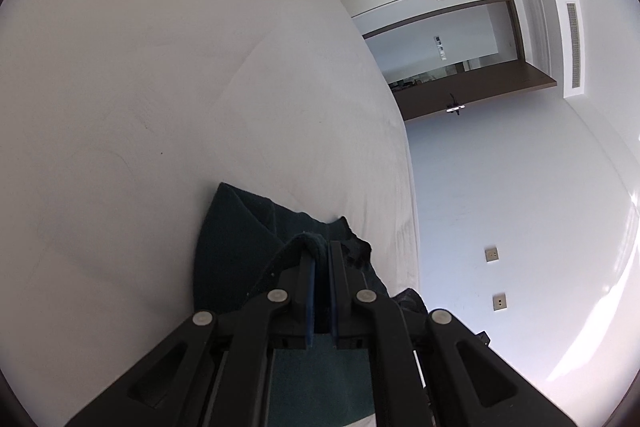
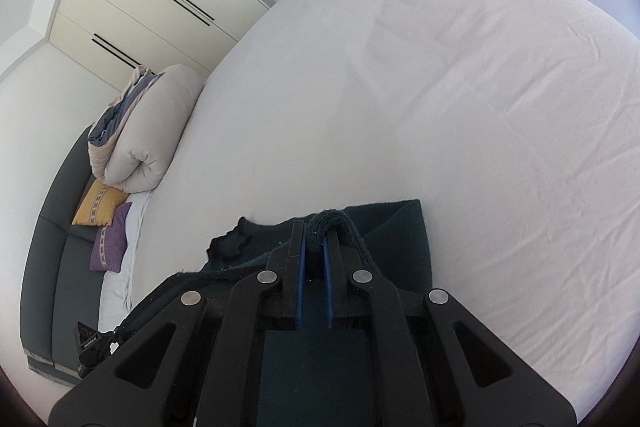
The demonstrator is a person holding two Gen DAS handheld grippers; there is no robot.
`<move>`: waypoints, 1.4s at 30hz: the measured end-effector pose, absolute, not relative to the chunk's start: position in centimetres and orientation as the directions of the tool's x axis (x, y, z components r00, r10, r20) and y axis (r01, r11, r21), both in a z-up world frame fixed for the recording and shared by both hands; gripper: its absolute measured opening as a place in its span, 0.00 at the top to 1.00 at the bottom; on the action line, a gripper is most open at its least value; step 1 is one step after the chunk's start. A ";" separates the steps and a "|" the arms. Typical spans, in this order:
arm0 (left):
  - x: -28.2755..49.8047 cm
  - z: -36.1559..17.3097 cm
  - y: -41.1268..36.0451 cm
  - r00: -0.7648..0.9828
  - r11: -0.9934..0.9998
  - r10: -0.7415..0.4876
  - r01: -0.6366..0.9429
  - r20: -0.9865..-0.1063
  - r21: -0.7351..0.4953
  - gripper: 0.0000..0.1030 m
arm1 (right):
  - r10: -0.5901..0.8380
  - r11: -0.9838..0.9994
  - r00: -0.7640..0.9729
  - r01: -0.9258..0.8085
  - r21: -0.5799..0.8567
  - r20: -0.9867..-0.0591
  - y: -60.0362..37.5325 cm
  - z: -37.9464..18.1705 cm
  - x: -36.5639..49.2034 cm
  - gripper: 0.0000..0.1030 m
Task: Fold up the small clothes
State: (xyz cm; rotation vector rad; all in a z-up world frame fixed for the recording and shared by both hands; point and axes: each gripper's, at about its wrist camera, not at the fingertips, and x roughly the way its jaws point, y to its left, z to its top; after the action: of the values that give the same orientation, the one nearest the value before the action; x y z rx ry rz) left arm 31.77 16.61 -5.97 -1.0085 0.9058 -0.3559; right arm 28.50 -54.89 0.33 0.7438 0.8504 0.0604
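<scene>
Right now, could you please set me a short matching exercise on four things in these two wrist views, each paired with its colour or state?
Things:
1. left gripper
2. bed sheet
3. square cushion
4. rolled duvet

States:
A. yellow, against the headboard
B. jaws shut on the dark teal garment
C. white, lightly creased
D. beige, at the bed's head

Pairs: 1-B, 2-C, 3-A, 4-D

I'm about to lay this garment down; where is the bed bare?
Both grippers, left and right, are shut on the dark garment. The sheet ahead of it lies bare to the far edge. It is crowded only by the rolled duvet and cushions.
</scene>
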 end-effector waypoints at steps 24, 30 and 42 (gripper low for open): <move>21.4 -10.1 12.7 0.568 0.788 -0.487 -0.043 -0.664 -0.615 0.28 | 0.103 0.955 0.607 0.161 0.249 -0.788 -50.5 -4.2 21.8 0.39; 20.6 -10.7 11.5 0.569 0.840 -0.438 -0.017 -0.696 -0.543 0.34 | 0.086 0.968 0.564 0.147 0.202 -0.822 -49.8 -5.5 17.9 0.70; 20.4 -10.1 10.7 0.563 0.890 -0.378 0.003 -0.735 -0.456 0.89 | 0.054 0.973 0.584 0.150 0.173 -0.810 -50.6 -3.7 15.4 0.95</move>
State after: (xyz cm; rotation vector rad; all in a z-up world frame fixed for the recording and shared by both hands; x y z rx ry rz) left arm 20.38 10.71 -10.13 -0.4343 0.9533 -0.2325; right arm 15.45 -50.59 -3.71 0.2334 0.9477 -0.0561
